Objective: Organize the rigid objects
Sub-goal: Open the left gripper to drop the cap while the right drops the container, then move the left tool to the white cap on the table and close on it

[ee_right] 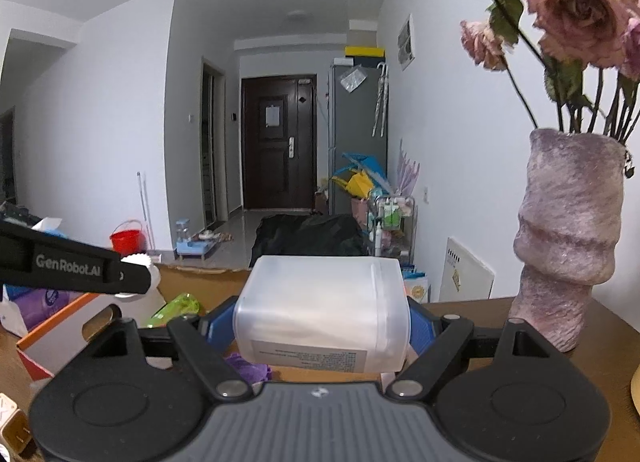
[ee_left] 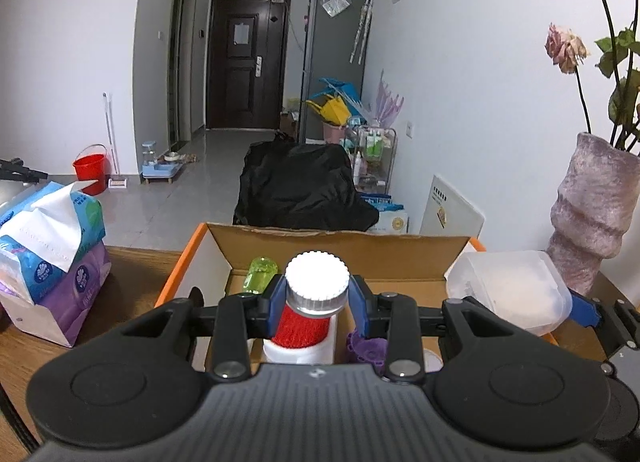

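Over the open cardboard box (ee_left: pixel 340 240) on the wooden table (ee_left: pixel 132 286), the left gripper (ee_left: pixel 318 294) points forward and somewhat downward, its blue fingers (ee_left: pixel 276 298) clamped on the neck of a white-capped bottle (ee_left: pixel 316 282) just under the ribbed cap. The bottle stands upright between the jaws, red band and white body hanging below them into the box. Beside it, the right gripper (ee_right: pixel 322 318) points nearly level, jaws spread wide and pressed against both sides of a translucent white container (ee_right: pixel 320 310), which lies on its side across them, label facing down toward the camera. In the left wrist view this container (ee_left: pixel 508 286) sits above the box's right corner, near the mauve vase (ee_left: pixel 588 214).

A green bottle (ee_left: pixel 262 274) lies at the back of the box; a purple object (ee_left: pixel 366 346) below is mostly hidden by the left gripper's linkage and cannot be identified. The container covers the right gripper's fingertips. A tissue pack (ee_left: pixel 52 246) stands left of the box.
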{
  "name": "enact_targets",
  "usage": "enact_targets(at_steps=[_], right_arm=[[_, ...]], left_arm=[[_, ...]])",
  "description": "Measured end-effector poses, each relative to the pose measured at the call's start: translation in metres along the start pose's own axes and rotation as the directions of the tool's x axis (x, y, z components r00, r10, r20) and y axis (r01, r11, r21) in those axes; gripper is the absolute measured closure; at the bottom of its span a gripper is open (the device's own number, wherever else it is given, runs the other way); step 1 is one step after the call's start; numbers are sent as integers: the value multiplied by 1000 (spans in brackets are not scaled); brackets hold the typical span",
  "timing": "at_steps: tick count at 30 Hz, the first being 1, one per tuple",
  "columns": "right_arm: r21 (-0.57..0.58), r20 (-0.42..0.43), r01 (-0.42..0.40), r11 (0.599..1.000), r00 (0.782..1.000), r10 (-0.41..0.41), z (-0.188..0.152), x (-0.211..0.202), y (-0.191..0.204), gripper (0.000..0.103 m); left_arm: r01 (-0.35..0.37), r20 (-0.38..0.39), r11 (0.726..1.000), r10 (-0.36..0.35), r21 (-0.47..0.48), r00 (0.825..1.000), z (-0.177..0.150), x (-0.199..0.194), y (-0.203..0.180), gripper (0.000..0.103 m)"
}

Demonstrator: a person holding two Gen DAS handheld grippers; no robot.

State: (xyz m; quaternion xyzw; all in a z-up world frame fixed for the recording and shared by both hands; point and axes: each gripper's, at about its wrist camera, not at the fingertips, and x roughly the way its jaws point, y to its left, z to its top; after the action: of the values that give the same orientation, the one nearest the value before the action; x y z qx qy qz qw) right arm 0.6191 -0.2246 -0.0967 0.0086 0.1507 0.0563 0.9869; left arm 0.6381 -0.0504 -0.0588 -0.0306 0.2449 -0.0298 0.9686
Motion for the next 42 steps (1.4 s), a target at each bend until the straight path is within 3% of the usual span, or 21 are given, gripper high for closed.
enact_targets(at_steps=[2, 4, 6, 8, 11, 25, 42], right_arm=[[13, -17, -13, 1000, 1000, 13, 0, 2, -3, 21], [24, -31, -5, 1000, 999, 6, 1, 4, -6, 20], [36, -39, 20, 999, 999, -18, 3, 4, -9, 13], [46, -45, 38, 998, 998, -36, 3, 5, -13, 5], [57, -49, 54, 997, 997, -51, 4, 4, -17, 0], [29, -58, 34, 999, 998, -32, 8, -10, -9, 0], [-52, -24, 8, 999, 1000, -10, -5, -76, -13, 0]], left_arm=[[0, -17, 1000, 0, -6, 1000, 0, 2, 2, 66], [-6, -21, 1000, 6, -11, 1000, -1, 2, 4, 53], [-25, -17, 1000, 24, -13, 1000, -1, 1, 6, 30], [-48, -8, 999, 48, -15, 999, 0, -1, 9, 19], [-76, 5, 997, 76, -14, 997, 0, -4, 14, 0], [-85, 20, 996, 85, 11, 996, 0, -18, 21, 0], [-74, 82, 997, 73, 13, 994, -27, -82, 43, 0]])
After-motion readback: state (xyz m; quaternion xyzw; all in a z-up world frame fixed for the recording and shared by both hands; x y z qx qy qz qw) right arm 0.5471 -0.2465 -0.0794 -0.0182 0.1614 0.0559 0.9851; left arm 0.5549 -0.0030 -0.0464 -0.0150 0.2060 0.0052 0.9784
